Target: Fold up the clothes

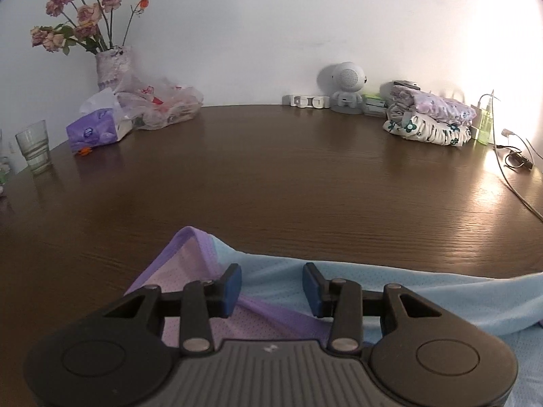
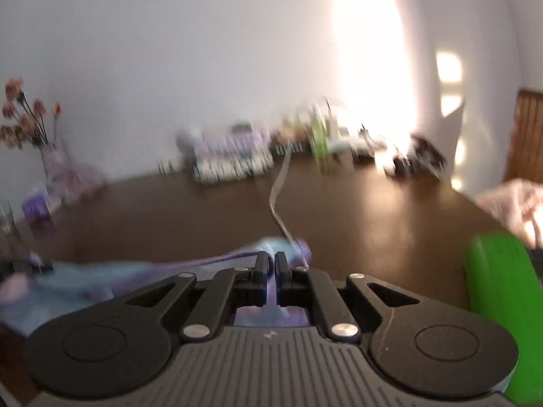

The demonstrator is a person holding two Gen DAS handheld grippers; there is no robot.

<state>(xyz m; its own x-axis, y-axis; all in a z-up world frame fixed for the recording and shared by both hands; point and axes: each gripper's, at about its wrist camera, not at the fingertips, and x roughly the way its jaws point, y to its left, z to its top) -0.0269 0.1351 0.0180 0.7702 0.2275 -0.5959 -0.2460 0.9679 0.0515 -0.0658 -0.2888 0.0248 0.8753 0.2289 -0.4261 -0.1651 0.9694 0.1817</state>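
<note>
Both grippers sit over one blue-purple garment (image 1: 339, 281) at table (image 1: 271, 176) near edge. Left gripper (image 1: 271, 288) gapes w/ cloth beneath, unpinched; right gripper (image 2: 271, 271) is clamped on a fold.

No text, number or brand can be read; the purple tissue pack (image 1: 96, 131) bears a round logo too small to make out; the plastic bag (image 1: 163, 103) carries red print, illegible.

Left tool (image 1: 271, 285) jaws parted; right tool (image 2: 271, 271) jaws pinched together.
</note>
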